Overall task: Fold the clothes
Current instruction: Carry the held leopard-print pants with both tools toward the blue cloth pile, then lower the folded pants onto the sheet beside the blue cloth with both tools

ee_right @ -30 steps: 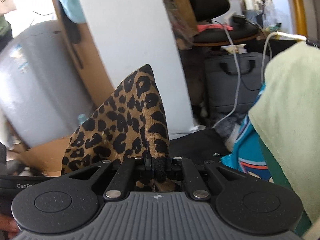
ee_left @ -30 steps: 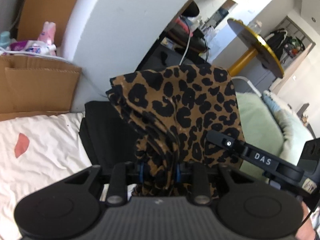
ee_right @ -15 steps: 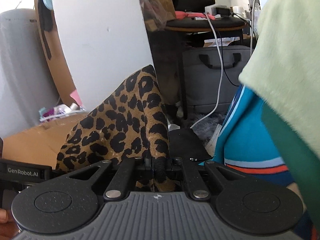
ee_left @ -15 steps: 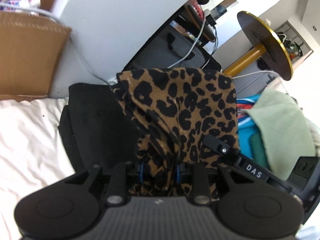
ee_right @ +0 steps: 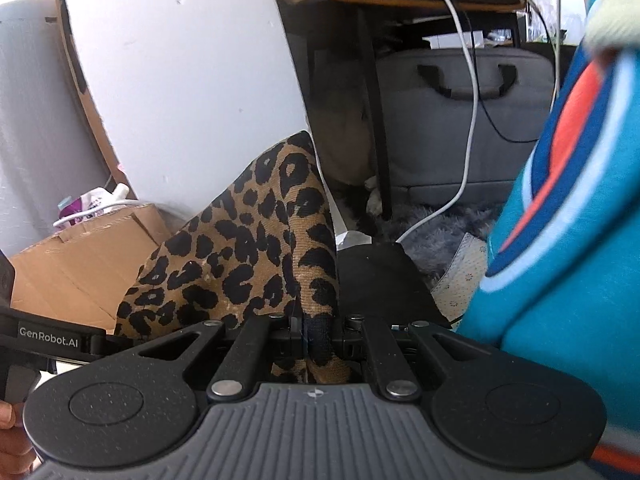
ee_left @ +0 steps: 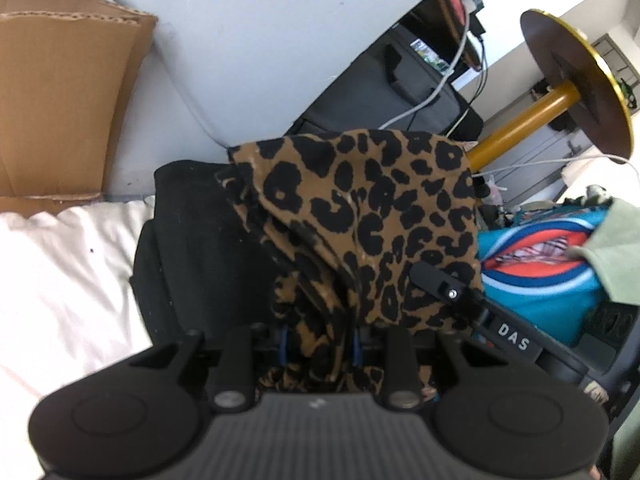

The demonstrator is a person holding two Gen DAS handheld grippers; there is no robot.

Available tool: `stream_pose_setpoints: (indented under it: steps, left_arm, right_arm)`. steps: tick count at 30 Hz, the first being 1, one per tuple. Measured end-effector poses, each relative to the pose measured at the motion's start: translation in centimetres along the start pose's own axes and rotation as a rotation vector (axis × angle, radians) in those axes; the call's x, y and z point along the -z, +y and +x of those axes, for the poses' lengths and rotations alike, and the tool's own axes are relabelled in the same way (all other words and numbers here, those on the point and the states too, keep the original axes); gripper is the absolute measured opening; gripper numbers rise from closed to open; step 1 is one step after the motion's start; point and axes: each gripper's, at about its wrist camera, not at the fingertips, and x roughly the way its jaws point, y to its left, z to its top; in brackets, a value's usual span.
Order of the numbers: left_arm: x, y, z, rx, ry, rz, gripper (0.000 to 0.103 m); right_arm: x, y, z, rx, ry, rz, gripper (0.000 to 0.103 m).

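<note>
A leopard-print garment (ee_left: 372,216) is stretched between both grippers, bunched and draped. My left gripper (ee_left: 318,344) is shut on a thick gathered bundle of it. My right gripper (ee_right: 316,336) is shut on a thin edge of the same garment (ee_right: 256,248), which rises in a peak in front of it. In the left wrist view the right gripper's finger (ee_left: 444,286) reaches in from the right against the cloth. A folded black garment (ee_left: 200,248) lies on the white bed sheet (ee_left: 60,280) just beneath the leopard cloth.
A pile of clothes with a teal and orange piece (ee_left: 536,264) and a pale green one (ee_left: 616,248) lies to the right. A cardboard box (ee_left: 60,100), a white panel (ee_right: 180,80), a grey laptop bag (ee_right: 460,120), cables and a round gold-legged table (ee_left: 576,80) stand beyond the bed.
Both grippers have come down and forward with the leopard garment, which now hangs just over the black garment. The clothes pile looms closer on the right. Grips are unchanged.
</note>
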Motion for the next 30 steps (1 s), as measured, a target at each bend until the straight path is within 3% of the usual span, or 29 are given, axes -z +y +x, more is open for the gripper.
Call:
stream_pose_setpoints:
  steps: [10, 24, 25, 26, 27, 30]
  left_arm:
    - [-2.0, 4.0, 3.0, -0.032, 0.005, -0.113, 0.029]
    - [-3.9, 5.5, 6.1, -0.081, 0.022, -0.11, 0.03]
    - [-3.9, 5.6, 6.3, -0.108, 0.025, -0.108, 0.031]
    - [-3.8, 5.7, 6.6, -0.135, 0.027, -0.105, 0.039]
    - [-3.7, 5.8, 6.9, -0.164, 0.03, -0.106, 0.048]
    - [-3.5, 6.7, 6.3, -0.212, 0.023, -0.141, 0.056]
  right_arm:
    - [-0.9, -0.6, 5.1, 0.012, 0.045, 0.02, 0.006]
    - [-1.1, -0.8, 10.1, 0.054, 0.082, -0.056, 0.006]
    - [-1.0, -0.8, 10.5, 0.069, 0.084, -0.067, 0.008]
    - [-0.9, -0.7, 10.9, 0.084, 0.086, -0.079, 0.009]
    - [-0.8, -0.7, 11.2, 0.099, 0.087, -0.09, 0.016]
    - [-0.3, 0.2, 11.1, 0.135, 0.046, -0.158, 0.036]
